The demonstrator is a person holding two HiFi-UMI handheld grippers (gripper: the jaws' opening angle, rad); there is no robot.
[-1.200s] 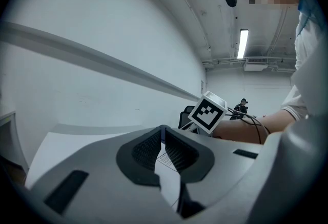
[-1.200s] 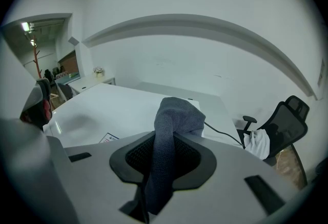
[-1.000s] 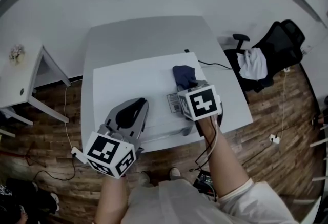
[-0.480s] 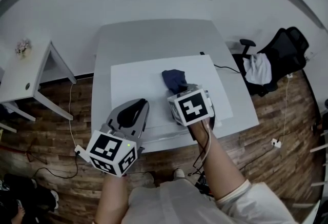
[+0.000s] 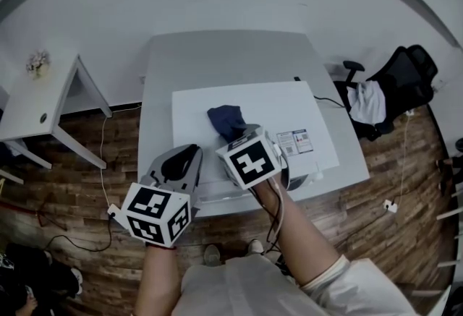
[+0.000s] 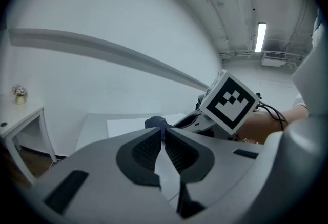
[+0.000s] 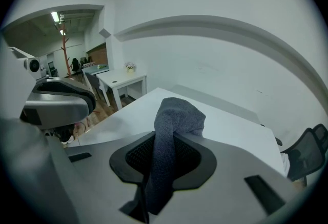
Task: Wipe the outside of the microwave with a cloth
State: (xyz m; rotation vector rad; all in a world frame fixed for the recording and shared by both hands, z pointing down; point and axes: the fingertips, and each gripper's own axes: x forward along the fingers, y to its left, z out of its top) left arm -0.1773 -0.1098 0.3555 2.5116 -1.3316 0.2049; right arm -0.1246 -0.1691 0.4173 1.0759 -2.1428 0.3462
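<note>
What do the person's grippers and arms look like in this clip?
Both the left gripper and right gripper are pale grey shells with black ribbed fingers. Each carries a white cube printed with black square markers. Thin cables trail along the right forearm. The person wears a pale top.

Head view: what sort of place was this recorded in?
Probably an office or workroom, not a home kitchen: a black swivel office chair with a garment draped over it, a plain grey table carrying the white microwave, and cables trailing over the wood floor.
</note>
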